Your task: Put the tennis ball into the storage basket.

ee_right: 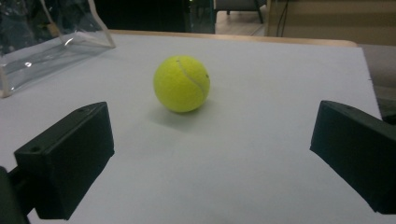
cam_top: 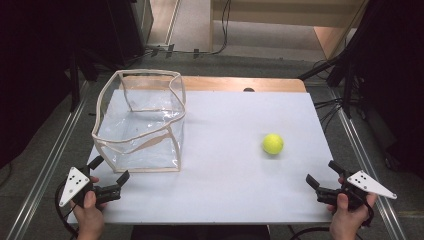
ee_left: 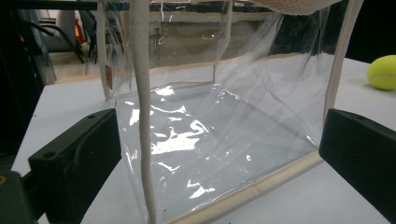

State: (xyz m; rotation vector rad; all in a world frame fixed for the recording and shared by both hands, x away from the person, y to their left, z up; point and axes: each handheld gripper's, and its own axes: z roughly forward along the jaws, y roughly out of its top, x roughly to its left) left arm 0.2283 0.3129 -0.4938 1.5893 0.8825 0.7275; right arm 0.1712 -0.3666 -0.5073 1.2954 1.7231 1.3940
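A yellow tennis ball (cam_top: 273, 143) lies on the white table top (cam_top: 235, 170), right of centre. A clear plastic bag with beige trim (cam_top: 142, 122) stands open on the left half. My left gripper (cam_top: 108, 169) is open at the near left, just in front of the bag's near corner, empty. In the left gripper view the bag (ee_left: 210, 116) stands close ahead of the wide jaws, with the ball (ee_left: 383, 72) far right. My right gripper (cam_top: 322, 172) is open at the near right, below the ball. The right gripper view has the ball (ee_right: 181, 84) ahead of its jaws, apart from them.
The table top's wooden back edge (cam_top: 240, 82) shows behind the white sheet. Metal rails (cam_top: 45, 165) run along both sides. Dark stands and cables (cam_top: 345, 75) sit beyond the table. A corner of the bag (ee_right: 51, 51) shows at upper left in the right gripper view.
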